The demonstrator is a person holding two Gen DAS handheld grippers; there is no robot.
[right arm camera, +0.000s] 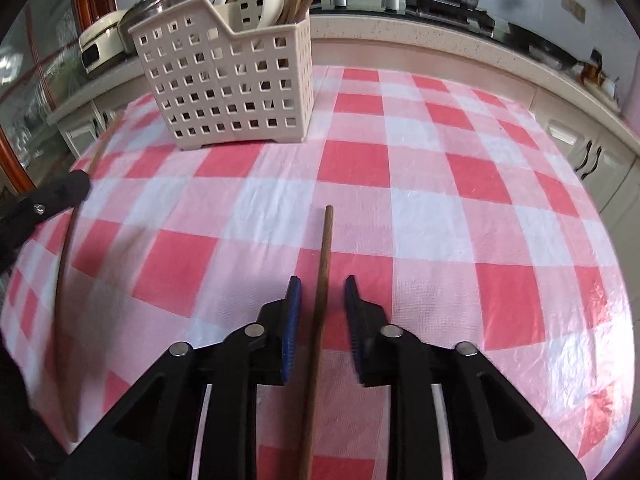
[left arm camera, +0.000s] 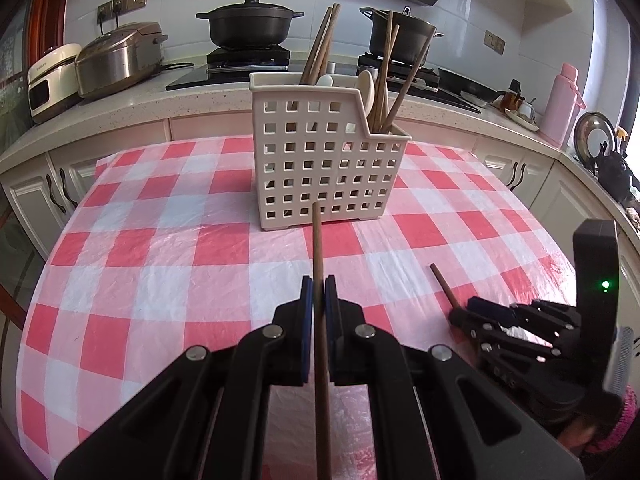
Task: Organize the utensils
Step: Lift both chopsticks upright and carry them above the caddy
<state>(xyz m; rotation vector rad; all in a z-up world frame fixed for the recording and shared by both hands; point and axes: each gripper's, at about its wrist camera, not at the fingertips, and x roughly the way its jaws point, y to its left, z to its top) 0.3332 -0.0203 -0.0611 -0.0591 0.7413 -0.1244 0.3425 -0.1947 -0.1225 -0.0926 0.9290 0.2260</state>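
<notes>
Left wrist view, sweeping from the left: rice cooker (left arm camera: pixel 120 58) on the counter, black pot (left arm camera: pixel 250 20) on the stove behind, and the white caddy (left arm camera: pixel 316 160) standing upright in the middle of the checked cloth (left arm camera: pixel 160 248). 2 compartments in that caddy; chopsticks (left arm camera: pixel 322 40) lean out of the taller left section, more chopsticks and a white spoon (left arm camera: pixel 366 88) stand in the lower right one.

Front and centre, the left gripper (left arm camera: pixel 319 284) is clamped tight on 1 chopstick (left arm camera: pixel 318 240), both blue pads pressing its sides, tip pointing toward the caddy's base. Off to the right, the right gripper (left arm camera: pixel 460 314) sits low at the cloth with a second chopstick (left arm camera: pixel 442 284) poking out of it toward the caddy. Pink bottle (left arm camera: pixel 564 100) on the far right counter.

Right wrist view now: the left gripper (right arm camera: pixel 78 186) shows at the left edge, its chopstick (right arm camera: pixel 66 280) blurred. Caddy (right arm camera: pixel 228 80) upper left. In the middle, the right gripper (right arm camera: pixel 322 292) has its fingers slightly parted, a gap on each side of the second chopstick (right arm camera: pixel 326 248), which runs between the pads without either pressing it.
</notes>
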